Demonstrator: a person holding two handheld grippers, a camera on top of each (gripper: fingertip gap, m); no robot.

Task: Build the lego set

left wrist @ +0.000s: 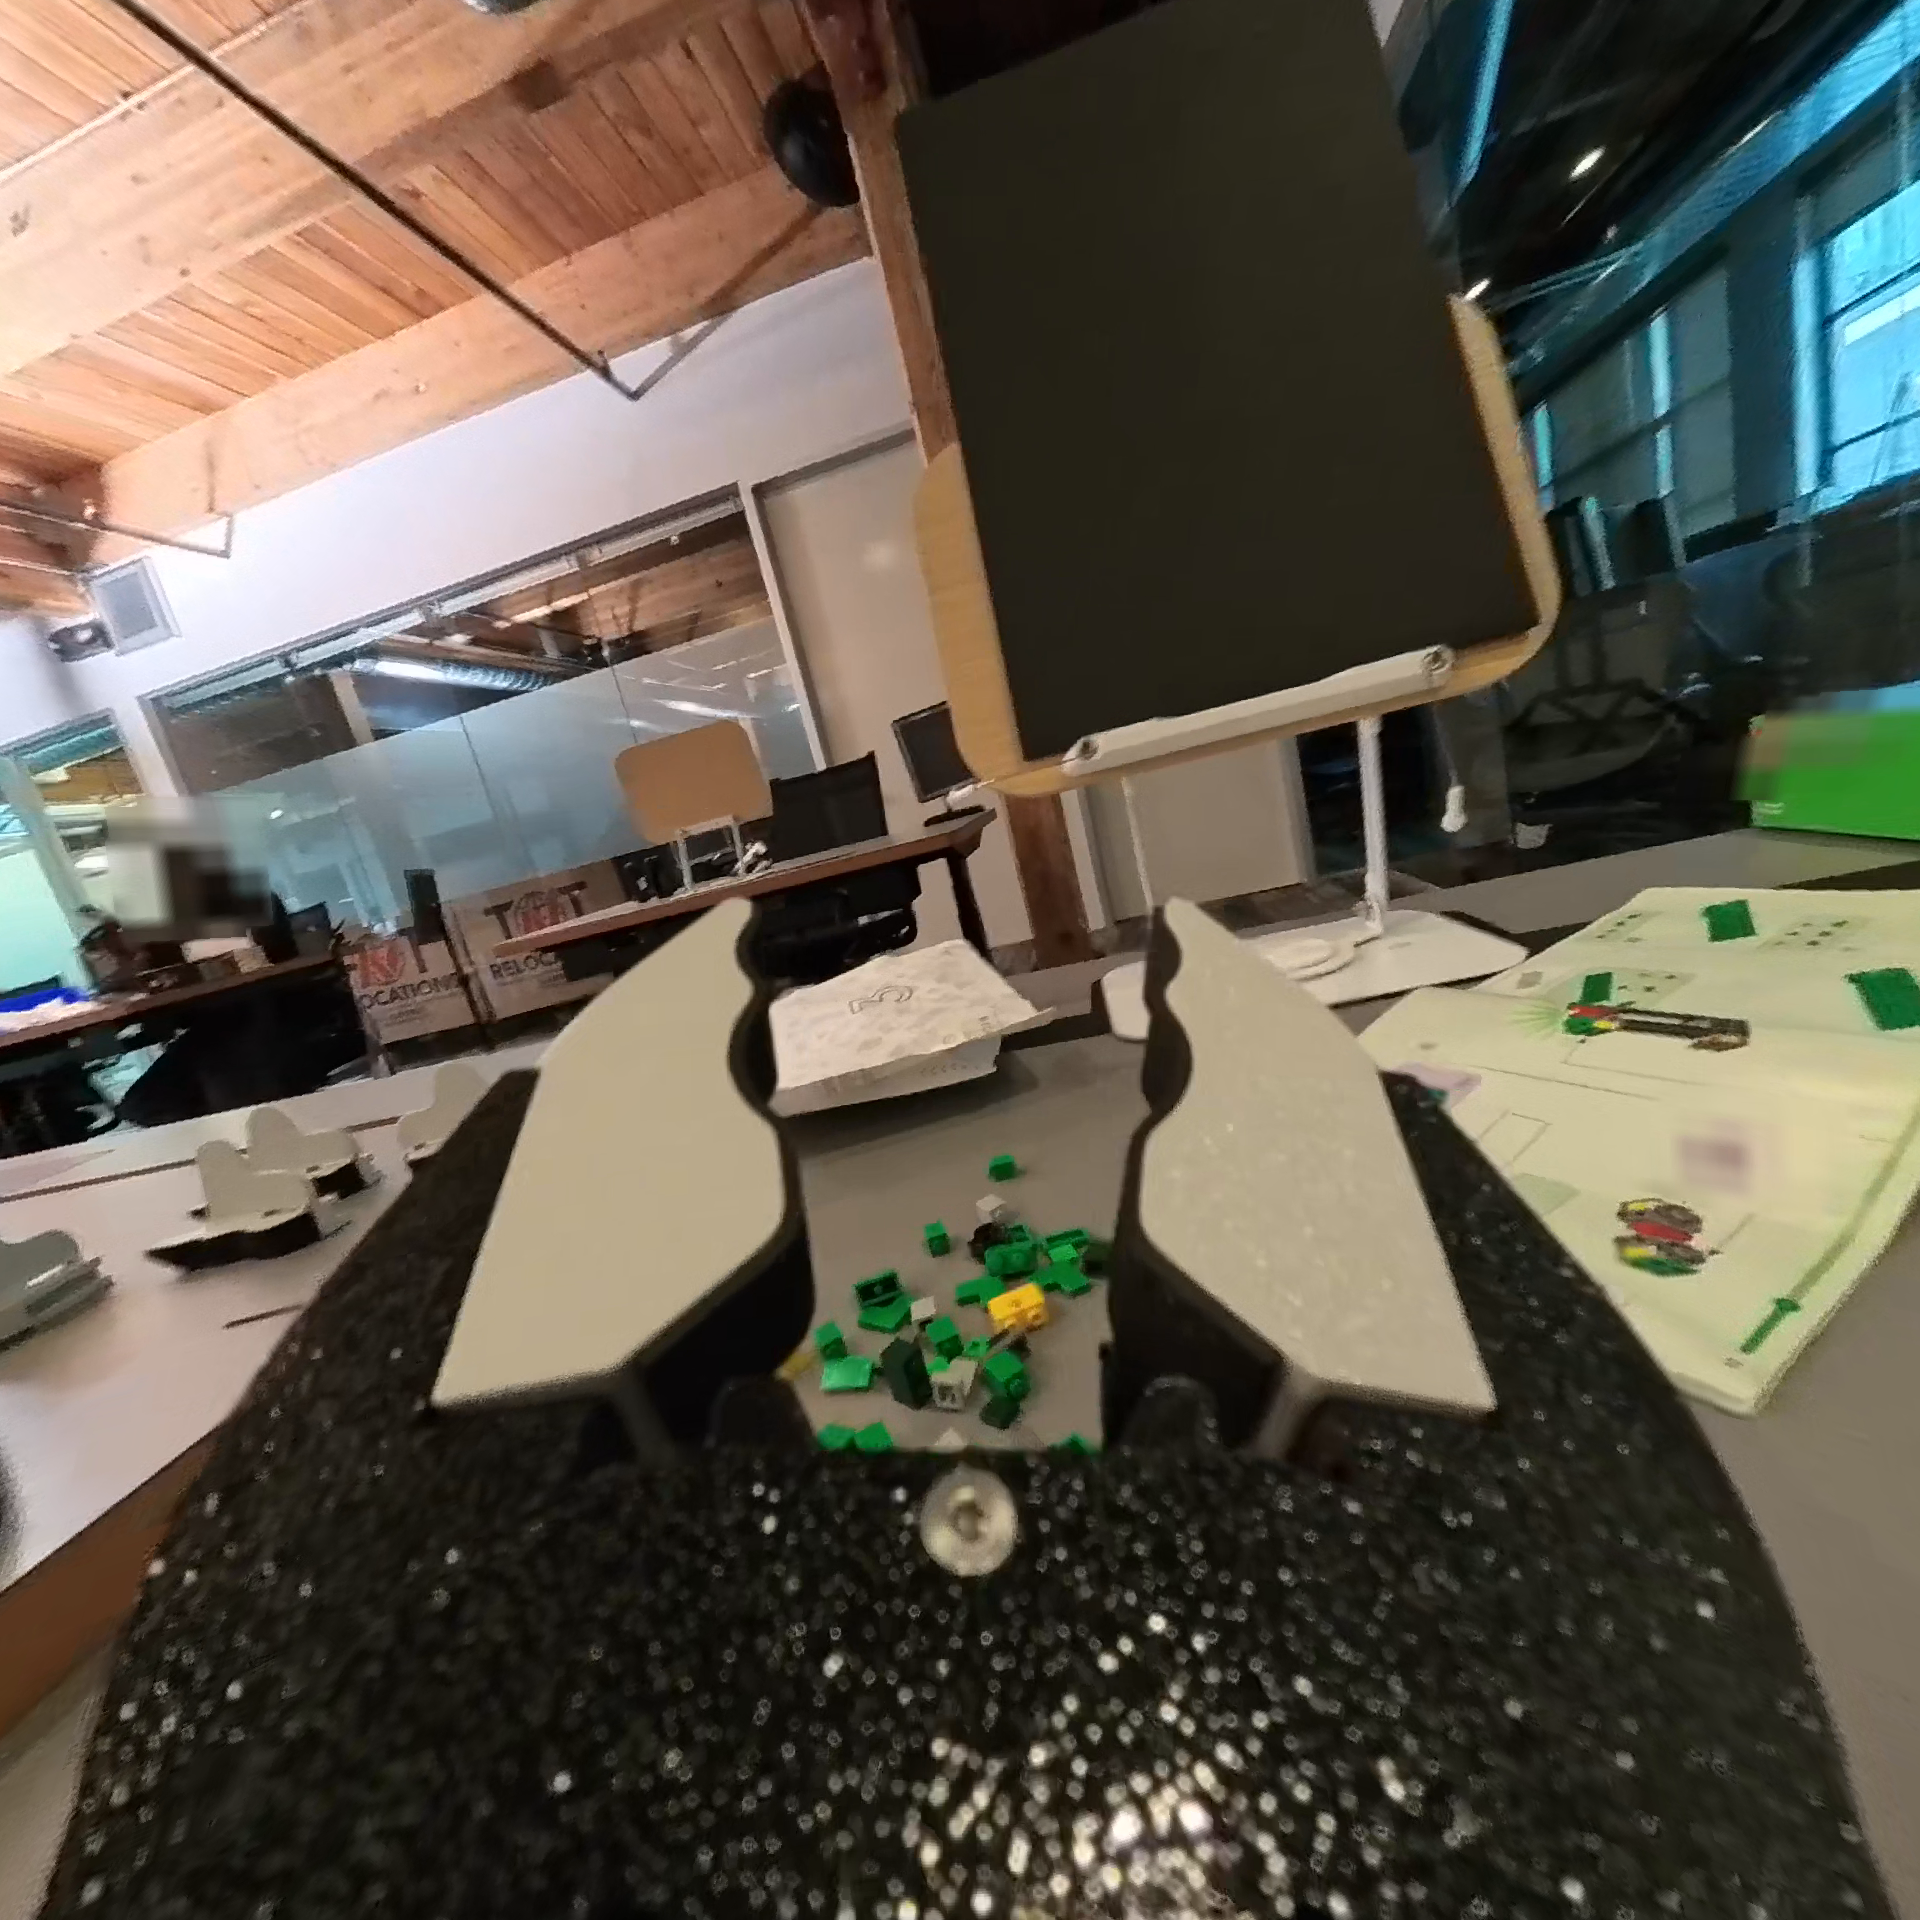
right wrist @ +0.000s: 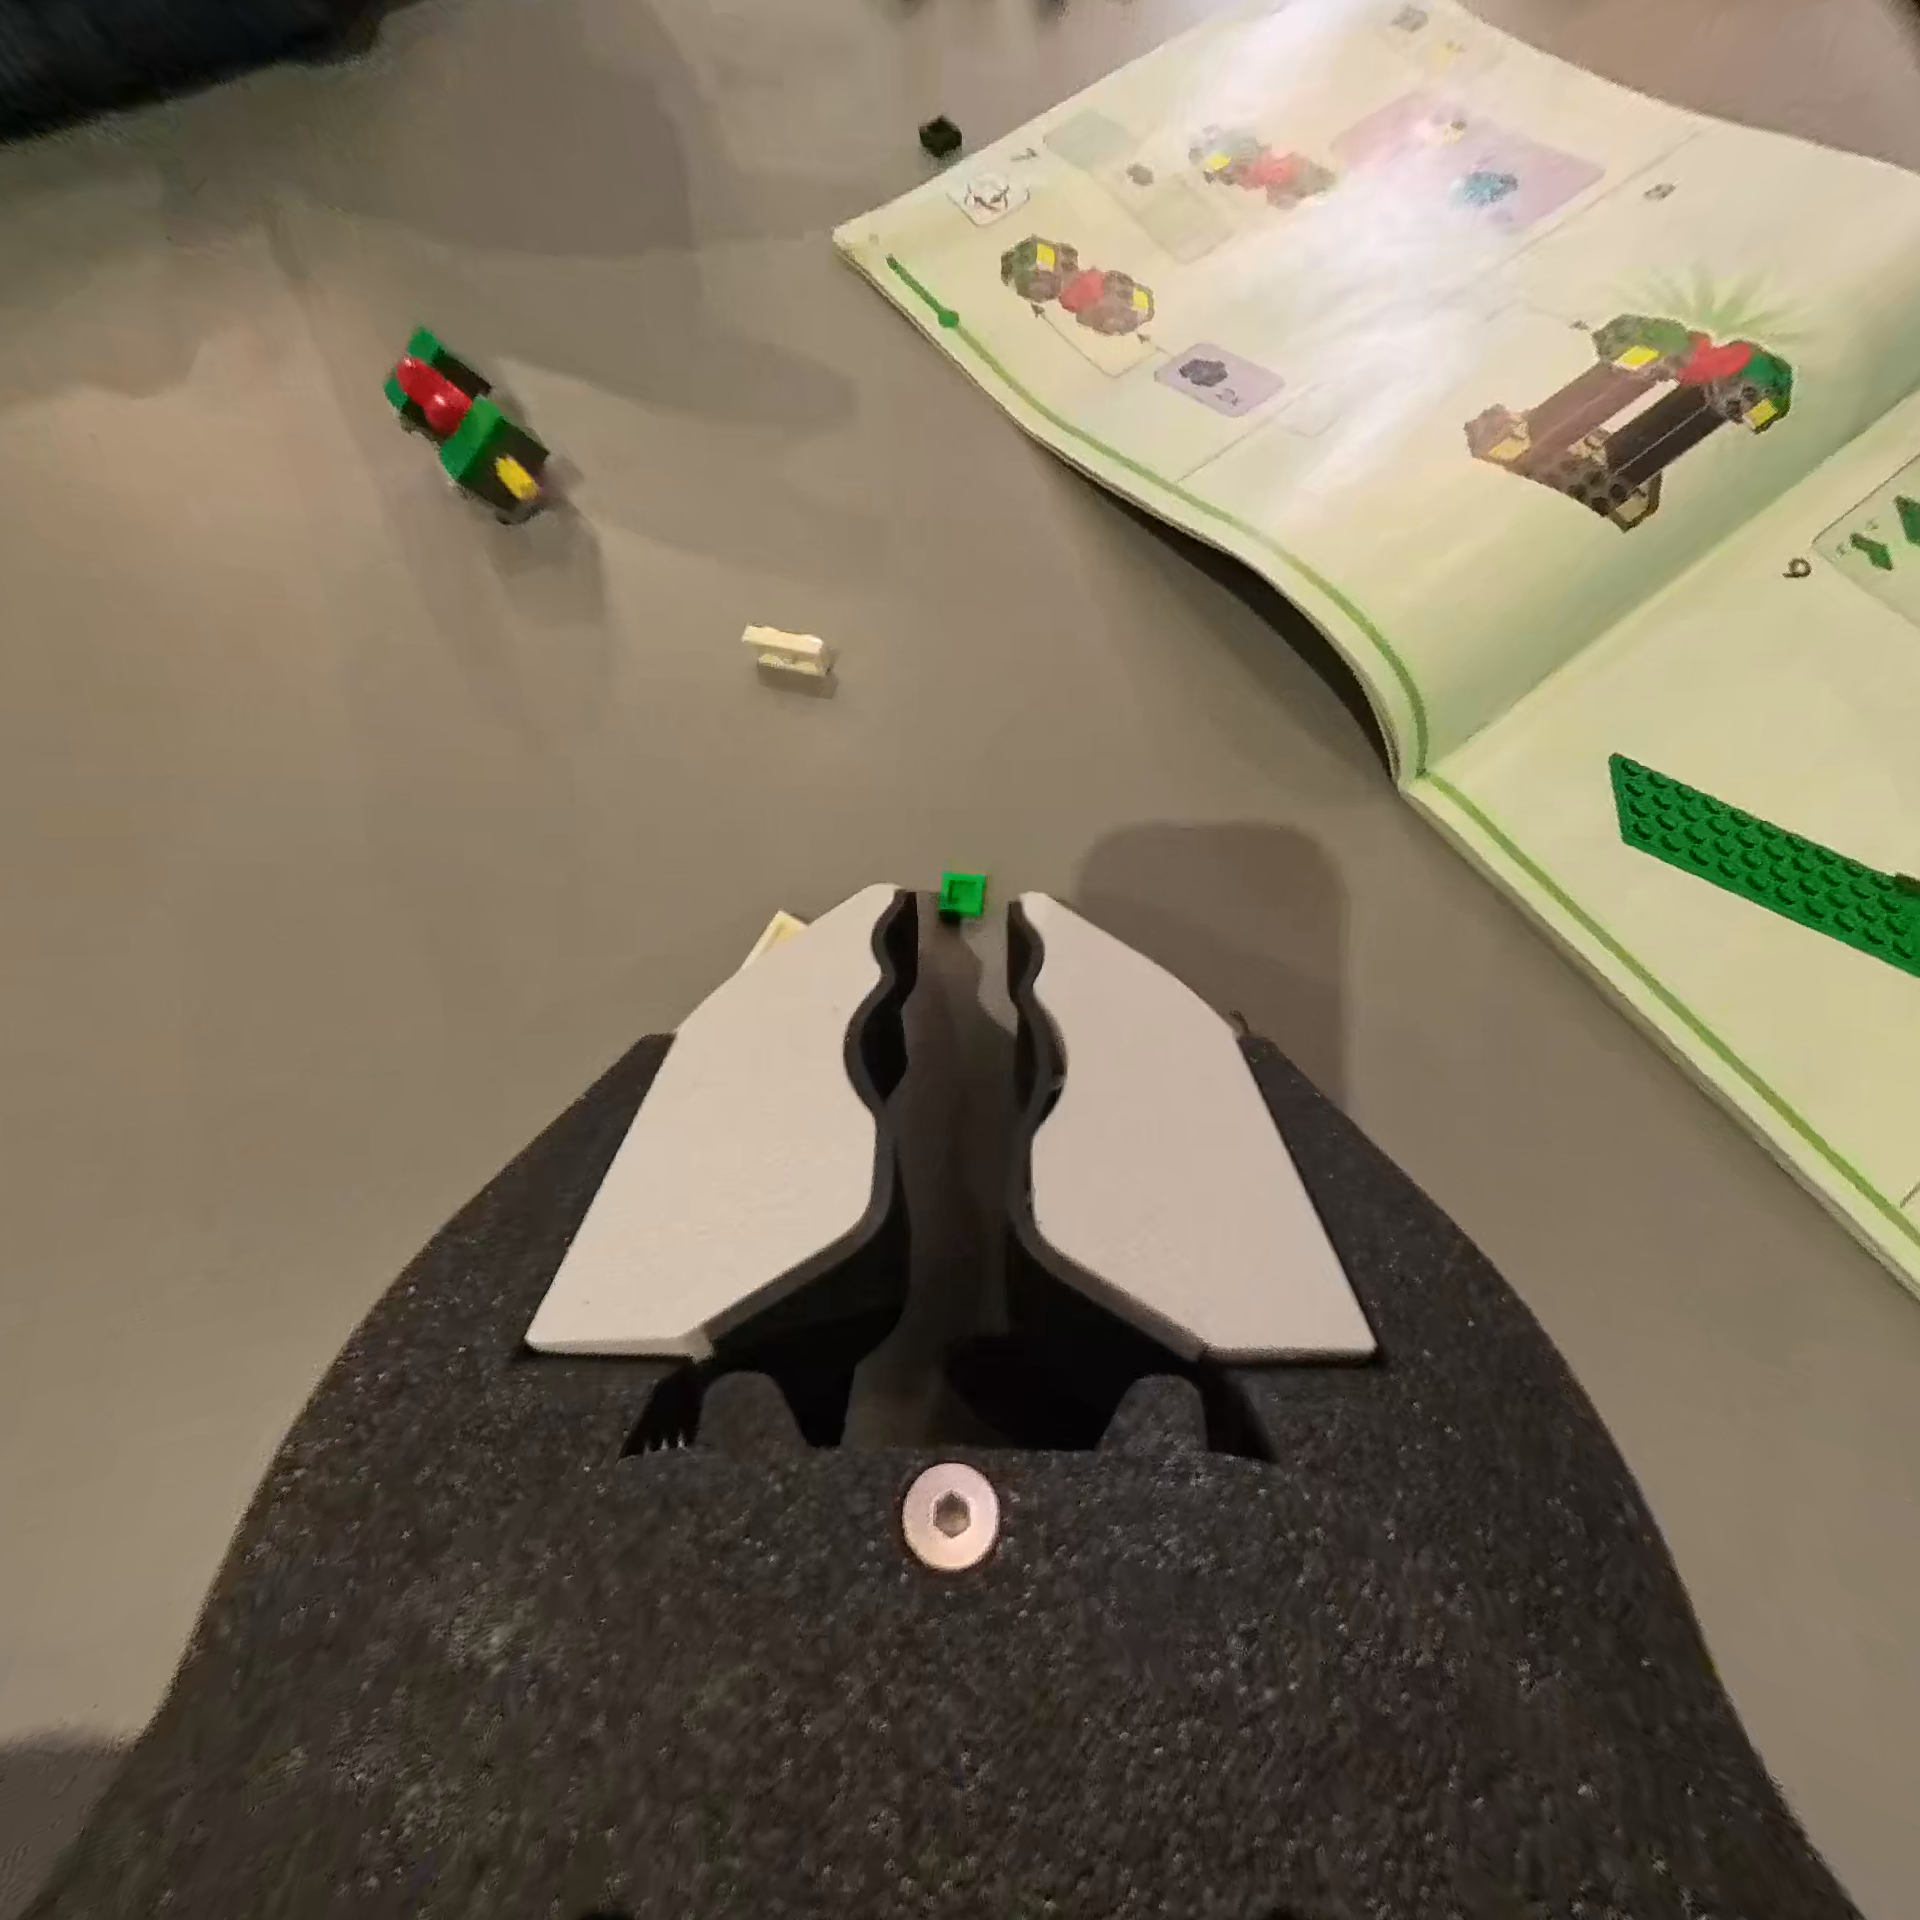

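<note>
Grey table (right wrist: 312,831): green-red lego assembly (right wrist: 464,426) lengthwise diagonal.

Counting what I see on my grey table (right wrist: 312,831), kind by kind.

Ahead of my left gripper (left wrist: 956,925) I see one heap of loose bricks (left wrist: 956,1309), mostly green and too many and too small to count; one yellow brick (left wrist: 1018,1304) stands out. I count one white paper bag (left wrist: 894,1023), one open instruction booklet (left wrist: 1662,1122) and one tablet stand (left wrist: 1226,416). By my right gripper (right wrist: 961,899) I count one small green brick (right wrist: 962,894), two cream pieces (right wrist: 788,655) (right wrist: 777,937), one tiny black piece (right wrist: 940,136), one half-built model (right wrist: 462,426) and one long green plate (right wrist: 1766,868).
</note>
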